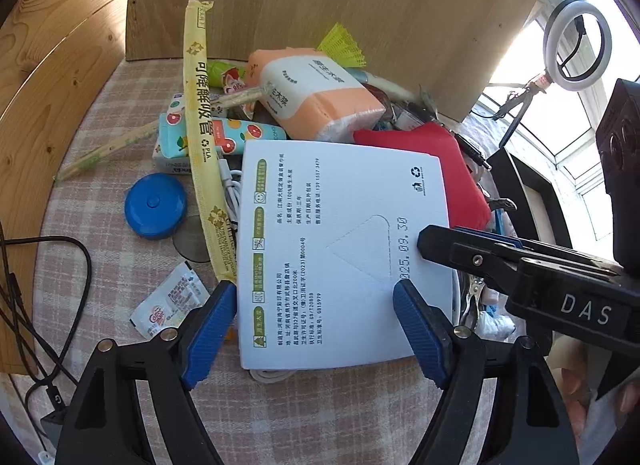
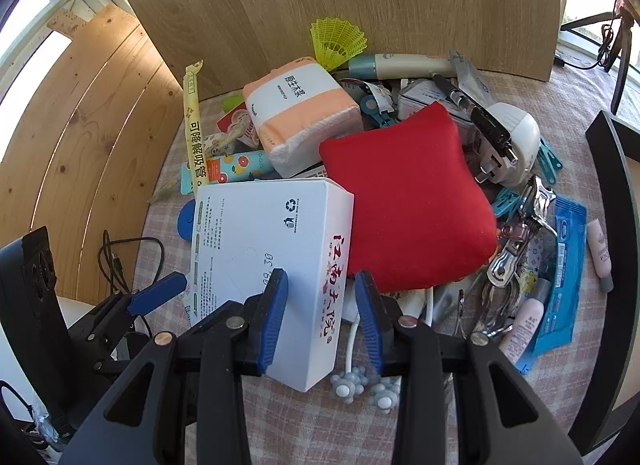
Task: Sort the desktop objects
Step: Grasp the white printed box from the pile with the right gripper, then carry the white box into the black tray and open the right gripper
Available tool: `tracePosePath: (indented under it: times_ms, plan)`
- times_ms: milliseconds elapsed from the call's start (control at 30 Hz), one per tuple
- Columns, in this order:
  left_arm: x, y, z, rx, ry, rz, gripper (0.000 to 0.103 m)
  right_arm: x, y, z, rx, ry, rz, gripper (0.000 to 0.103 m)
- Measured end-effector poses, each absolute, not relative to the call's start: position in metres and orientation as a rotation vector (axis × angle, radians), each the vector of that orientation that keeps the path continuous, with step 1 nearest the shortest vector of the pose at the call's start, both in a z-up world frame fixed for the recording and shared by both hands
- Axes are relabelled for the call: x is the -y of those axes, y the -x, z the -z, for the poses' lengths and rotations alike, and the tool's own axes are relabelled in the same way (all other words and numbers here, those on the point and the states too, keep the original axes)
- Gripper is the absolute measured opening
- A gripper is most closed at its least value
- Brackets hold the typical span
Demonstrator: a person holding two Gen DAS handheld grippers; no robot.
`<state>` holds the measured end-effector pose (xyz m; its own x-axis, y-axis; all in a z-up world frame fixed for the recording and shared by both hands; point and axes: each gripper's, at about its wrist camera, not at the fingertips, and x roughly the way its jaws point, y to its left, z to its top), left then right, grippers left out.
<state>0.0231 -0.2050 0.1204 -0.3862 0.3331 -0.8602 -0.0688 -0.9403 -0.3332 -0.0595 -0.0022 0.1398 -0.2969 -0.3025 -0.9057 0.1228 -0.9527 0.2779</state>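
Straddling the white box's (image 2: 264, 265) edge, the right claw (image 2: 322, 301) hangs half-open.

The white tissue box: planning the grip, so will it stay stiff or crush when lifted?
The white tissue box looks like thin card with a perforated opening, so it probably dents under hard squeezing. It likely weighs little. Resting on a white cable, it may rock when pushed.
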Motion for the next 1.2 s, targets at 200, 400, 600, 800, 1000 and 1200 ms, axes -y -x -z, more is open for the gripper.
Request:
tracePosePath:
  times_ms: [200, 400, 600, 800, 1000, 1200]
  plan:
    - [0.149, 0.002, -0.124, 0.331, 1.593, -2.43, 0.078, 0.009, 0.063, -0.132, 0.223, -1.705, 2.281, 0.035]
    - [0.142, -0.021, -0.142, 0.313, 1.576, -2.481, 0.077, 0.009, 0.058, -0.14, 0.204, -1.689, 2.279, 0.035]
    - [0.111, -0.025, -0.166, 0.292, 1.523, -2.549, 0.077, -0.007, 0.044, -0.161, 0.218, -1.636, 2.25, 0.035]
    - [0.057, -0.032, -0.18, 0.27, 1.482, -2.596, 0.077, -0.05, 0.027, -0.181, 0.22, -1.584, 2.243, 0.035]
    - [-0.022, -0.038, -0.183, 0.243, 1.44, -2.569, 0.077, -0.126, 0.007, -0.196, 0.232, -1.56, 2.266, 0.035]
    - [-0.124, -0.043, -0.17, 0.206, 1.427, -2.493, 0.077, -0.221, -0.013, -0.198, 0.225, -1.578, 2.338, 0.035]
